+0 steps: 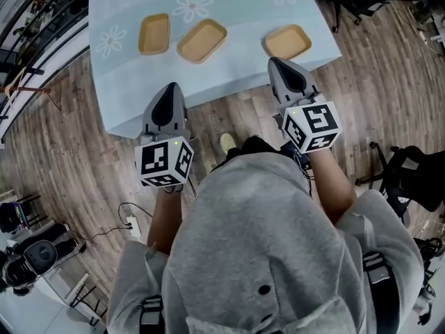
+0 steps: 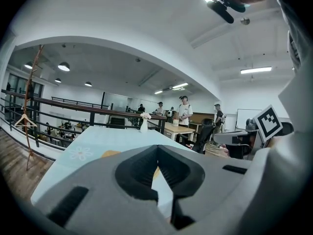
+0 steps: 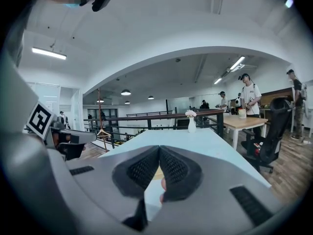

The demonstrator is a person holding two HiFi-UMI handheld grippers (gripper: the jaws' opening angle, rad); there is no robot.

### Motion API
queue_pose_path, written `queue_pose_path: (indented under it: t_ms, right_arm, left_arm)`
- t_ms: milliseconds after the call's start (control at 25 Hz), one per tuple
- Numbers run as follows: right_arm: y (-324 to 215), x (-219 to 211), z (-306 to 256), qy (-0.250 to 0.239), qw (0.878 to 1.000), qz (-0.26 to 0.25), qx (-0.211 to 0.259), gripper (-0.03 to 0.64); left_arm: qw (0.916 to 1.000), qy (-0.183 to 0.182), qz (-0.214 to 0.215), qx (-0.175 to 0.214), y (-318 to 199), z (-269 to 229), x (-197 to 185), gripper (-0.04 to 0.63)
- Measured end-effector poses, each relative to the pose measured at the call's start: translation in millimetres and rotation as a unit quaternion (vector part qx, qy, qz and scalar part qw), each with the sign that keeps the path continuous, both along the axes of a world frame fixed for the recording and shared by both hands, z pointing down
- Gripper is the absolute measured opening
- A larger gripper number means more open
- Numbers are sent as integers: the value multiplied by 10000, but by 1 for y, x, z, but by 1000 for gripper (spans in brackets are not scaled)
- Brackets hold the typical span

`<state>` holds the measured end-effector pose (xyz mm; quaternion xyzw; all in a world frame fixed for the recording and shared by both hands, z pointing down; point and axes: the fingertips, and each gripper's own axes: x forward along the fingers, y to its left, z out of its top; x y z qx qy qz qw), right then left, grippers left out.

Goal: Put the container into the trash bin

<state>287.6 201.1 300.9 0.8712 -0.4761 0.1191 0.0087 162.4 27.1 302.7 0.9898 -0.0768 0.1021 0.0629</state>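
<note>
- Fingers (image 2: 136, 173) on your left gripper (image 1: 170, 89) are pressing shut against each other, gripping nothing, and hovering at the near edge of the tabletop (image 1: 236, 9).
- Three tan containers are lying on the flowered cloth (image 1: 118, 75): the left container (image 1: 154, 33), the middle container (image 1: 201, 40) and the right container (image 1: 287, 42), none of them being held.
- Your right gripper (image 1: 275, 62) is likewise clenching its fingers (image 3: 177, 170) on empty air. Its tip is sitting just beside the right container, though I am not managing to tell whether it is touching.
- By my reading you are only starting. No container is leaving the tabletop, so the whole pick, carry and drop is waiting to be done.
- No view is showing the trash bin, so you are going to need to find it before carrying anything.
- Around you, a power strip (image 1: 132, 223) is lying on the floor at the left, a white vase (image 3: 191, 123) is standing at the tabletop's far end, people (image 3: 251, 102) are standing well beyond it, and an office chair (image 1: 411, 176) is sitting at your right.
- Nothing is blocking the containers themselves. The likely snags are the clenched fingers, which are needing to spread first, and the chair if you are turning right.
</note>
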Motion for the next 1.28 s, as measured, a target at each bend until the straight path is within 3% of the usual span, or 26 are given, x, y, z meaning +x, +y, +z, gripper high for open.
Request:
queue_pose_path:
  t_ms: [520, 1040, 1080, 1160, 1280]
  right_arm:
    - [-26, 60, 13, -121, 9995, -278, 2, 26]
    - [-77, 124, 24, -359, 9969, -705, 28, 26]
    - [-80, 128, 26, -378, 9967, -724, 18, 26]
    - [-85, 136, 31, -425, 9962, -756, -10, 26]
    - [-91, 143, 34, -488, 9957, -781, -42, 26]
  left_arm:
    - [9992, -312, -217, 121, -24, 22, 54, 18]
    - [9928, -1076, -425, 313, -89, 59, 113, 21]
    - [9913, -1178, -462, 353, -96, 65, 116, 32]
    - [9874, -1397, -540, 516, -112, 79, 121, 151]
    - [9776, -1809, -576, 912, -134, 100, 122, 160]
